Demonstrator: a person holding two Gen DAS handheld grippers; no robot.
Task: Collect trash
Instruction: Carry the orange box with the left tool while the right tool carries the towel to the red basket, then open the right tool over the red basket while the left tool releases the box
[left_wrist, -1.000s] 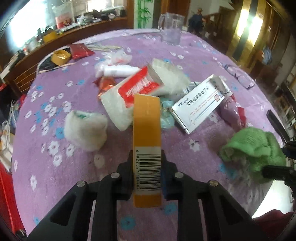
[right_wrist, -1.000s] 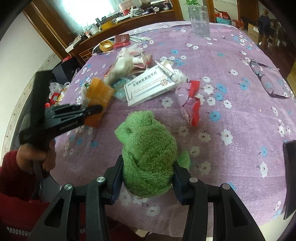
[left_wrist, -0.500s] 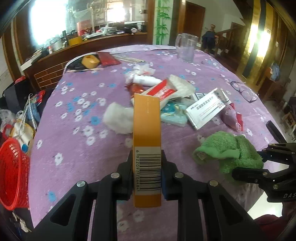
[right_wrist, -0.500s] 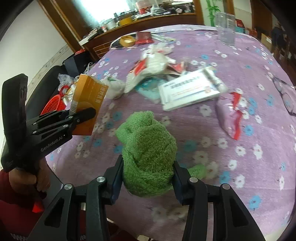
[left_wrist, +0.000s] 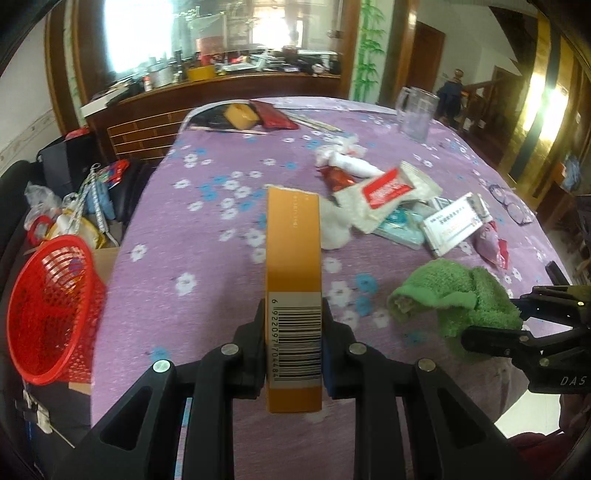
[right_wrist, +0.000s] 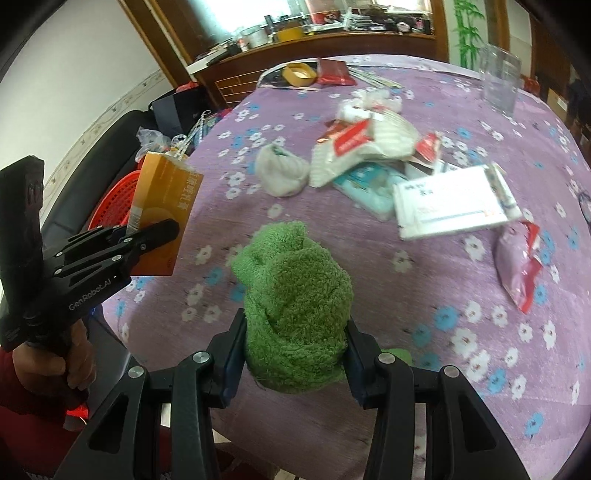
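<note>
**Now both grippers carry a piece of trash above the counter**

Here the orange box (left_wrist: 293, 280) stands upright between the jaws of the left gripper (left_wrist: 293, 347), clamped at its barcode end, its open torn top pointing away from the camera. The jaws are clenched on its two narrow sides. In the right wrist view the same box (right_wrist: 162, 218) hangs past the left edge of the counter (right_wrist: 424, 295), above the red basket (right_wrist: 110, 203), with a hand (right_wrist: 77, 362) in a red sleeve gripping the tool's handle.

The green cloth (right_wrist: 295, 317), a fuzzy bundle, sits gripped between the jaws of the right gripper (right_wrist: 295, 354), which press into it from both sides. From the left wrist view the cloth (left_wrist: 458, 295) is held off the near right part of the counter (left_wrist: 192, 258).

The red basket (left_wrist: 48, 310) is mesh plastic and stands beside the counter, low at the left. On the purple flowered cloth farther out lies a heap: a white wad (right_wrist: 282, 170), a white packet with a red label (right_wrist: 354, 147), a white medicine box (right_wrist: 454, 206), a pale blue packet (right_wrist: 369, 188), and a pink-and-red wrapper (right_wrist: 517, 262) well apart to the right. A clear pitcher (right_wrist: 500, 81) stands near the far edge, and a roll of tape (right_wrist: 301, 74) lies at the far left.
</note>
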